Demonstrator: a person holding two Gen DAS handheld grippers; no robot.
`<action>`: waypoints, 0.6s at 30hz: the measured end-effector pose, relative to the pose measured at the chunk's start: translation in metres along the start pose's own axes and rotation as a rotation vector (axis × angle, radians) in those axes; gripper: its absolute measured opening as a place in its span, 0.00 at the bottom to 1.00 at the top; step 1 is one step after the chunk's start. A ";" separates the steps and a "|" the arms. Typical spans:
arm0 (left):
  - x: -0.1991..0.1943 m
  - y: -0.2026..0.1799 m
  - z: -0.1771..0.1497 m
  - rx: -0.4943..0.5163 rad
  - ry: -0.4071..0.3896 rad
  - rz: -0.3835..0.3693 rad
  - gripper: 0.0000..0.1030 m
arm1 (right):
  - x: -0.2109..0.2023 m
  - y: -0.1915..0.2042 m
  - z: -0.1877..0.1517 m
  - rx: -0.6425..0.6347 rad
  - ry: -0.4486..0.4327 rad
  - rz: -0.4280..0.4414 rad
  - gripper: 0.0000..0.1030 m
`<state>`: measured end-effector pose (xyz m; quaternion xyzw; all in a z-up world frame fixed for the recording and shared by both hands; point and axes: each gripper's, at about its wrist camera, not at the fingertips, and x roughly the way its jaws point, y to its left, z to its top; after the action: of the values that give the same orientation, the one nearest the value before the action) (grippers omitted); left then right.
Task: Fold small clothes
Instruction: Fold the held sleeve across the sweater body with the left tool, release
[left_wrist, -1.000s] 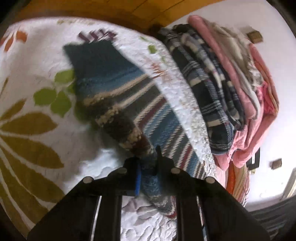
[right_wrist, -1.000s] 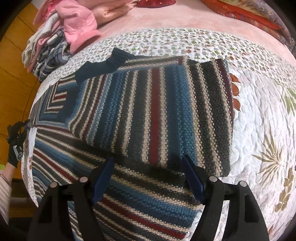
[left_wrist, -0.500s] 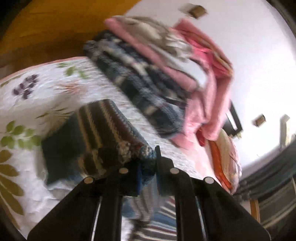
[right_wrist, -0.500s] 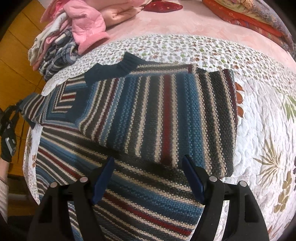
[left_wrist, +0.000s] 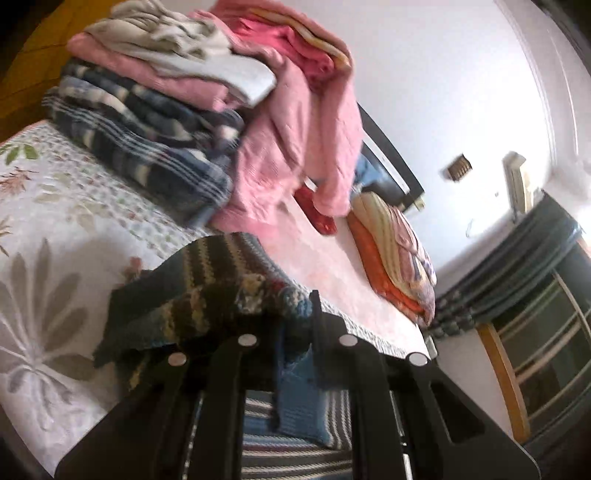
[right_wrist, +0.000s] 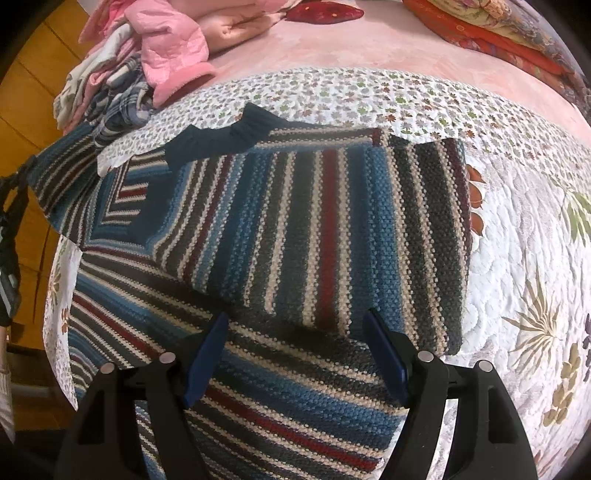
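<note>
Lying across a white quilt printed with leaves and small flowers, a striped knitted sweater in blue, dark grey, cream and red is seen from the right wrist, one side already folded over the body and the dark blue ribbed collar turned toward the far edge of the bed. The right claw is held just above the near part of the sweater, its blue-padded fingers spread wide apart and nothing between them. In the left wrist view, the left claw is clamped on a bunched portion of the same sweater, which is raised off the quilt. A pile of pink and plaid clothes is stacked behind it. No brand, label or legible writing is shown.
</note>
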<state>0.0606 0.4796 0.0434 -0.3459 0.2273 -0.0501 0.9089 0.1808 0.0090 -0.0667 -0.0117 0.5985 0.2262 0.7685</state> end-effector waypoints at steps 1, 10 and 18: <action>0.007 -0.006 -0.005 0.010 0.016 -0.004 0.10 | 0.000 0.000 0.000 0.002 0.000 0.000 0.73; 0.074 -0.031 -0.063 0.092 0.167 0.028 0.10 | 0.003 -0.002 0.002 0.000 0.005 -0.007 0.73; 0.120 -0.032 -0.111 0.161 0.288 0.087 0.12 | 0.008 -0.003 0.001 -0.005 0.021 -0.016 0.73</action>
<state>0.1203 0.3584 -0.0547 -0.2512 0.3651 -0.0778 0.8931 0.1838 0.0092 -0.0747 -0.0207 0.6058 0.2212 0.7640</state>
